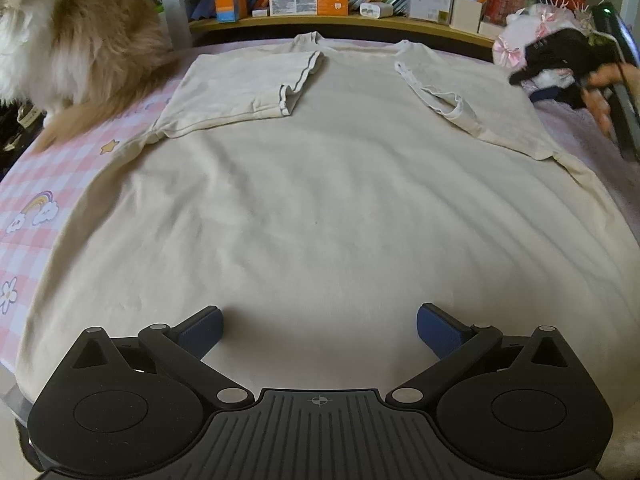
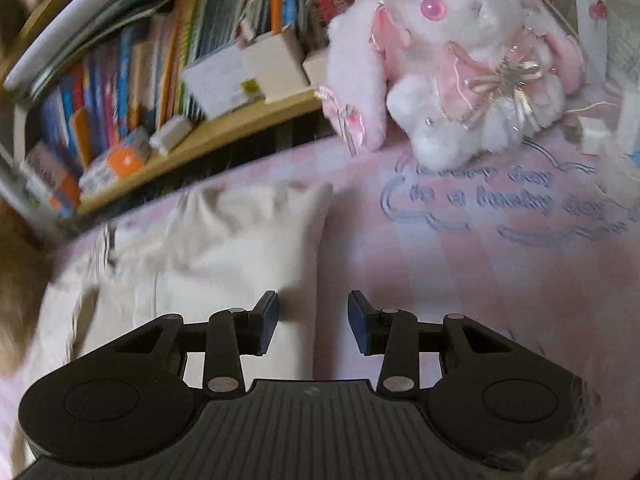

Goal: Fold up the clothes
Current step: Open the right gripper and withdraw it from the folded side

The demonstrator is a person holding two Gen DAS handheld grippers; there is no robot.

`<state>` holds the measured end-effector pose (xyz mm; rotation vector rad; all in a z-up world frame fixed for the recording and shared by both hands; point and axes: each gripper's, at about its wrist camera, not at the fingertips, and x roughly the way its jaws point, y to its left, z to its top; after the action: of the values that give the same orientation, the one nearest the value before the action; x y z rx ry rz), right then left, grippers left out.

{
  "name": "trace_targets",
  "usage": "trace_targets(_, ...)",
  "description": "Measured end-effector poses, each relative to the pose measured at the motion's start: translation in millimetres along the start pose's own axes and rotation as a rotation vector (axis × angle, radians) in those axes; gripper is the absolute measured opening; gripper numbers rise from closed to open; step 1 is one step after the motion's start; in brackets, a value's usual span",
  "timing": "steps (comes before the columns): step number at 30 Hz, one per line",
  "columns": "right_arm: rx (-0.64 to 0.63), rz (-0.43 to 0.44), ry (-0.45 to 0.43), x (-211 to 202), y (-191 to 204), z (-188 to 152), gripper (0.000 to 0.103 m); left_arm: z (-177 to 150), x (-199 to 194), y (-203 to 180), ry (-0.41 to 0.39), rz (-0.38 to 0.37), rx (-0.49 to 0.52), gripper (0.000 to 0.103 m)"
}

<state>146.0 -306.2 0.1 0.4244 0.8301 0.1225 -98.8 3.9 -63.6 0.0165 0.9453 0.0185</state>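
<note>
Left hand-held gripper [image 1: 320, 330]: jaws spread wide, nothing between them, hovering over the lower body of the cream T-shirt [image 1: 320, 208], near its hem. Right hand-held gripper [image 2: 313, 322]: jaws part-way apart and gripping nothing; its left pad sits over the shirt's right edge, its right pad over bare pink checked bedsheet [image 2: 460, 280]. The shirt lies flat on the bed, both sleeves already turned in across the chest. Risks, as I judge them. First: the right jaws straddle the garment's border, so closing here may catch only a thin margin, or pinch sheet along with cloth and drag the bedding into the fold. Second: the right wrist view is blurred, so I cannot tell exactly where the edge lies. Third: a furry animal [image 1: 80, 40] lies touching or overlapping the shirt's far left corner; lifting that side could snag or undo the left sleeve fold. Fourth: the white-and-pink plush rabbit [image 2: 460, 60] sits near the far right corner, liable to be knocked.
</note>
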Motion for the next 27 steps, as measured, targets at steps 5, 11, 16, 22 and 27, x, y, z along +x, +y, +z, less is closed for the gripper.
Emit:
trace_targets(5, 0.040, 0.020, 0.040, 30.8, -1.3, 26.4, 0.016, 0.5, -0.5, 0.6, 0.016, 0.008, -0.013, 0.103)
trace_targets(11, -0.006, -0.034, 0.014, 44.6, 0.2, 36.8, 0.004, 1.8, 0.9, 2.1, 0.020, 0.013, -0.020, 0.103)
trace_targets(16, 0.019, -0.043, -0.010, 26.2, -10.5, 33.8, 0.027, 4.8, 4.1, 1.9, 0.016, 0.014, -0.021, 0.103)
trace_targets(22, -0.066, 0.049, 0.099, -33.6, -14.7, -15.9, 0.027, 7.2, 7.0, 1.2, 0.002, 0.014, -0.022, 0.103)
trace_targets(27, -0.133, 0.087, 0.173, -67.2, -5.0, -68.5, 0.027, 8.9, 9.8, 1.0, -0.018, 0.018, -0.026, 0.103)
